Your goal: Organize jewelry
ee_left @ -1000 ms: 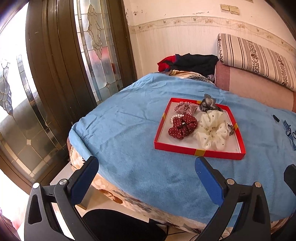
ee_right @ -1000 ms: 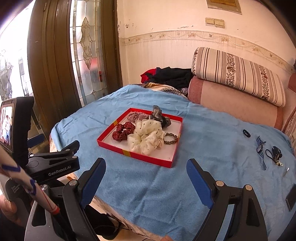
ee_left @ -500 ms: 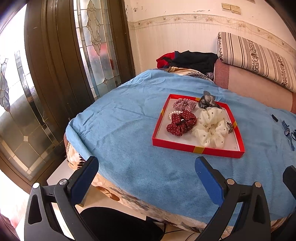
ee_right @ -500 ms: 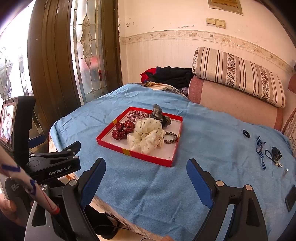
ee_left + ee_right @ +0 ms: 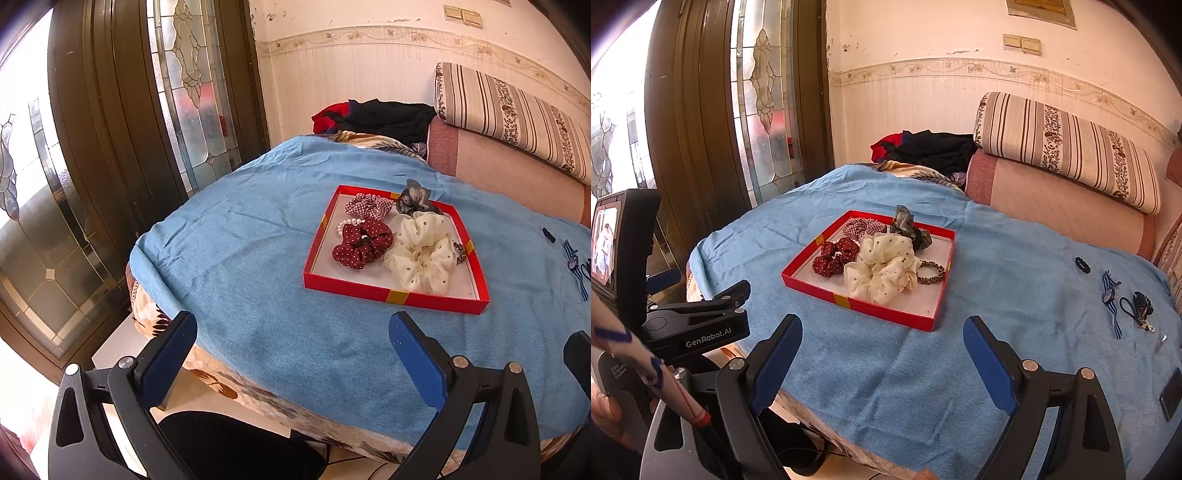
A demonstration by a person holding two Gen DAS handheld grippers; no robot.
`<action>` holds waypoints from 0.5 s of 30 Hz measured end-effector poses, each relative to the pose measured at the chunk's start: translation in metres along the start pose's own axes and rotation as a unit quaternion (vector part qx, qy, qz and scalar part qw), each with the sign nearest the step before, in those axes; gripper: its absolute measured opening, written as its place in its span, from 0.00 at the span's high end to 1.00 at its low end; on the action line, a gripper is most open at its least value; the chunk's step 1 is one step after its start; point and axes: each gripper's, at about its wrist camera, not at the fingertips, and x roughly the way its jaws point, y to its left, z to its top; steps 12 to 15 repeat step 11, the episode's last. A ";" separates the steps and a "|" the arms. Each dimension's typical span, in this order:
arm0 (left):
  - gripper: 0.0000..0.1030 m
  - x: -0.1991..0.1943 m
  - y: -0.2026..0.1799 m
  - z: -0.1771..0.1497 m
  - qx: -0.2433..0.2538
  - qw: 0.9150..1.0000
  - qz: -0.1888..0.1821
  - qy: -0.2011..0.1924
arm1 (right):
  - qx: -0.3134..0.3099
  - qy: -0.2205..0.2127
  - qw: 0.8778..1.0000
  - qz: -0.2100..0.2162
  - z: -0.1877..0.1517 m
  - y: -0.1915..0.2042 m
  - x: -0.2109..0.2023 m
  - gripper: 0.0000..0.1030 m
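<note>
- both claws, left [image 5: 291, 354] and right [image 5: 882, 352], stood wide and empty over the bed's [image 5: 997, 354] near edge.
- the scrunchies [image 5: 881, 271] lay in the red tray [image 5: 857, 304]; loose hair ties [image 5: 1134, 304] lay well apart to the right.
- all looked light and soft; a pinch on a fabric fold would probably hold best.

Premises: a lived-in bedroom in a home. A bed [image 5: 1015, 258] under a blue blanket [image 5: 886, 369] fills the room. At the head of the bed lie a striped pillow [image 5: 1067, 147] on a pink bolster [image 5: 1052, 199] and a heap of clothes [image 5: 931, 147]. Beside the bed stands a dark wooden door [image 5: 110, 147] with leaded glass. Behind the bed, the wall [image 5: 923, 44] has peeling paint and a floral border.
</note>
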 end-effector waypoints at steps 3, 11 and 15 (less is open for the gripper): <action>0.00 0.000 0.000 0.000 0.001 1.000 0.000 0.000 | -0.001 0.002 1.000 -0.001 0.000 -0.001 0.001 0.11; 0.00 -0.002 0.001 -0.007 -0.002 1.000 0.015 -0.004 | 0.001 0.001 1.000 -0.002 -0.001 -0.002 0.001 0.11; 0.00 -0.002 0.001 -0.007 -0.002 1.000 0.015 -0.004 | 0.001 0.001 1.000 -0.002 -0.001 -0.002 0.001 0.11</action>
